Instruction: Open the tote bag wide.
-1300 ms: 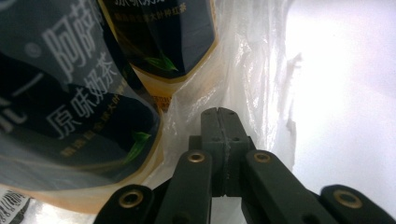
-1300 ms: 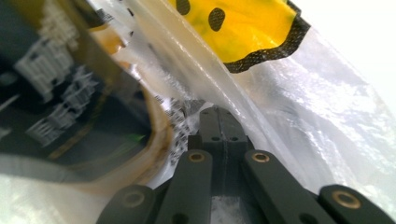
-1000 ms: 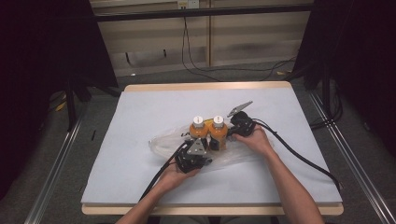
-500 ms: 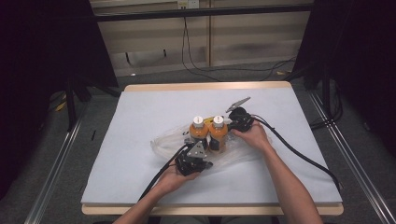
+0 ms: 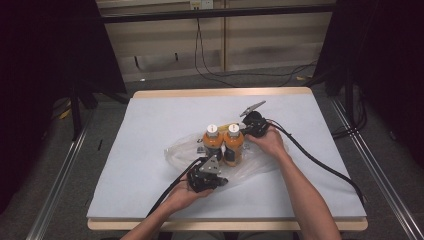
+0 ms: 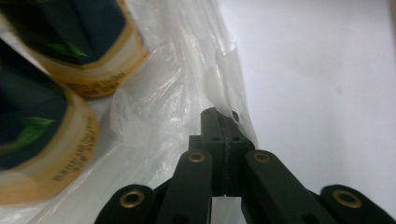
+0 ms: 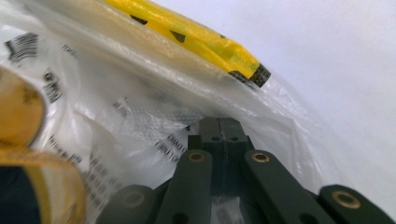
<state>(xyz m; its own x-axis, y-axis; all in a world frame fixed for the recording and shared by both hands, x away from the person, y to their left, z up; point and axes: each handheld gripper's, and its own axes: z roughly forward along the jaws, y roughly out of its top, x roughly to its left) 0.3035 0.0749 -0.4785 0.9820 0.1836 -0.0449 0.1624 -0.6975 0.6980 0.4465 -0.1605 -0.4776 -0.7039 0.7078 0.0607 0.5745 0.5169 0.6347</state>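
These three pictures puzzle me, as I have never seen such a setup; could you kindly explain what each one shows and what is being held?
No robot is here: a person at a table holds a hand tool with two black jaws in each hand. The high view looks down from above; the left gripper is near the table's front edge and the right gripper farther back. The other two pictures come from small cameras riding on those grippers, looking along their jaws.

On the table lies a clear plastic bag with two orange bottles standing on it, white caps up. The right gripper view also shows a yellow packet inside the bag.

Both grippers are shut, each pinching the bag's film: the left gripper at one edge beside the bottles, the right gripper at another part of the bag.
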